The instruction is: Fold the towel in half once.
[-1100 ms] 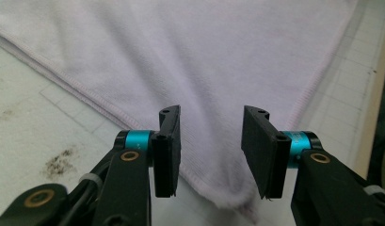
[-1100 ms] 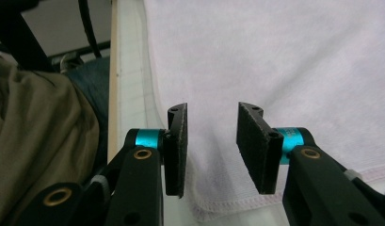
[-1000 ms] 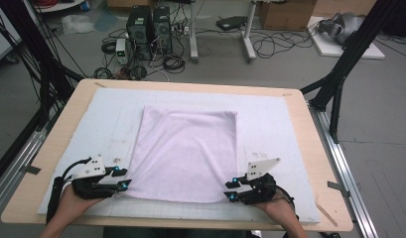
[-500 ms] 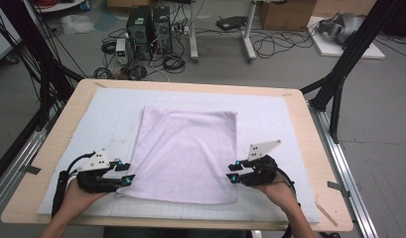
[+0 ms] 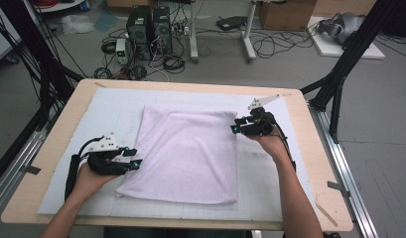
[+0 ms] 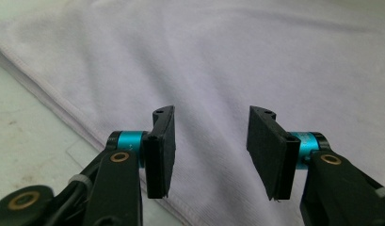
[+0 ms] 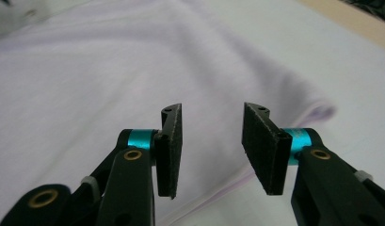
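A person's left tongs (image 5: 134, 157), jaws spread with nothing between them, sit at the left edge of a pale lilac towel (image 5: 185, 153) toward its near corner. In the left gripper view the same tongs (image 6: 211, 141) point across the towel (image 6: 237, 61), its stitched hem running diagonally just beneath the left jaw. The right tongs (image 5: 234, 128), also spread and empty, sit at the towel's right edge close to its far right corner. The right gripper view shows these tongs (image 7: 212, 141) over the towel's (image 7: 86, 84) border, with the rounded corner of the cloth just beyond the right jaw. The towel lies flat and roughly square in the middle of a white gridded mat (image 5: 106, 111), which covers most of a light wooden surface (image 5: 319, 163). The person's forearms enter from the near edge, one on each side of the towel. Beyond the far edge of the surface, computer towers (image 5: 150, 25) and loose cables (image 5: 280, 42) lie on the grey floor.
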`<state>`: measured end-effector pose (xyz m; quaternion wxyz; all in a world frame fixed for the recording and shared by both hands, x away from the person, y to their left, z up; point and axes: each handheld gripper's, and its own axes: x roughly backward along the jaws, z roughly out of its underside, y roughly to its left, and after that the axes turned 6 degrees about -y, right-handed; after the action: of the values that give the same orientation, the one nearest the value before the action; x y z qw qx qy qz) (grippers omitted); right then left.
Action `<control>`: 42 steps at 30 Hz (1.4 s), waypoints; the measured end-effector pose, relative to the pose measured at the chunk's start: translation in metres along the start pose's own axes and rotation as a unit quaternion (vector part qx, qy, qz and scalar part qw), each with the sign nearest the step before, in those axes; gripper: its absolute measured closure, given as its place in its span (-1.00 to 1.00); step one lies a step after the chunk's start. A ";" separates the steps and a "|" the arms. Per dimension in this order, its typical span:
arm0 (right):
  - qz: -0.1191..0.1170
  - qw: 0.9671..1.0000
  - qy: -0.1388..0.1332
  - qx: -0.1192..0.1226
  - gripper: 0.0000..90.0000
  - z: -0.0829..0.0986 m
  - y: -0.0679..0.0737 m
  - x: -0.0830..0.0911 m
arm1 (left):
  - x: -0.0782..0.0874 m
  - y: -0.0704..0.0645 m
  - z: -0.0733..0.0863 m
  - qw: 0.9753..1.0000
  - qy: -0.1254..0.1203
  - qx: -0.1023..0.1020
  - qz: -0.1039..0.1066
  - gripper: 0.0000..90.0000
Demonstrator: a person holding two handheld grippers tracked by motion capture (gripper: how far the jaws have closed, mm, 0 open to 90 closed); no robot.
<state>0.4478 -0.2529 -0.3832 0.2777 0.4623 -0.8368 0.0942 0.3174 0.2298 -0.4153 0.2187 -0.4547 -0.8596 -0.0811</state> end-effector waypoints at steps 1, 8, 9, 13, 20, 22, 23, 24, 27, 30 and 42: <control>0.009 1.000 0.003 -0.001 0.24 -0.003 -0.005 -0.002 | -0.001 0.001 -0.001 1.000 -0.003 0.001 -0.002 0.15; 0.060 0.998 0.002 -0.017 0.12 -0.024 -0.036 -0.025 | 0.001 0.004 0.004 1.000 -0.005 0.009 -0.006 0.10; 0.064 0.998 0.002 -0.020 0.11 -0.024 -0.038 -0.028 | 0.002 0.005 0.005 1.000 -0.002 0.008 -0.005 0.09; 0.064 0.997 0.029 -0.044 0.42 -0.017 -0.043 -0.039 | 0.002 0.004 0.007 1.000 -0.001 0.006 -0.001 0.09; -0.001 0.999 0.042 0.027 0.88 -0.033 0.001 -0.041 | 0.004 0.000 0.006 1.000 -0.007 0.004 0.001 0.09; -0.033 0.996 0.068 0.046 0.87 -0.035 0.020 -0.046 | 0.005 -0.001 0.007 1.000 -0.005 0.003 -0.001 0.09; -0.058 0.993 0.085 0.052 0.79 -0.033 0.030 -0.051 | 0.005 -0.001 0.008 1.000 -0.006 0.004 0.000 0.09; -0.082 0.989 0.105 0.059 0.69 -0.031 0.039 -0.056 | 0.005 -0.001 0.008 1.000 -0.006 0.006 -0.002 0.09; -0.074 0.989 0.101 0.080 0.55 -0.028 0.053 -0.054 | 0.005 -0.002 0.008 1.000 -0.005 0.005 0.000 0.08; -0.033 0.996 0.056 0.057 0.51 -0.032 0.043 -0.043 | 0.002 -0.003 0.008 1.000 -0.003 0.004 0.002 0.07; 0.032 0.994 0.102 0.016 0.60 0.001 0.022 -0.082 | -0.002 -0.001 0.009 1.000 0.001 0.008 0.003 0.05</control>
<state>0.4635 -0.1818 -0.4277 0.3512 0.4277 -0.8169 0.1626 0.3144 0.2307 -0.4243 0.2232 -0.4557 -0.8585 -0.0741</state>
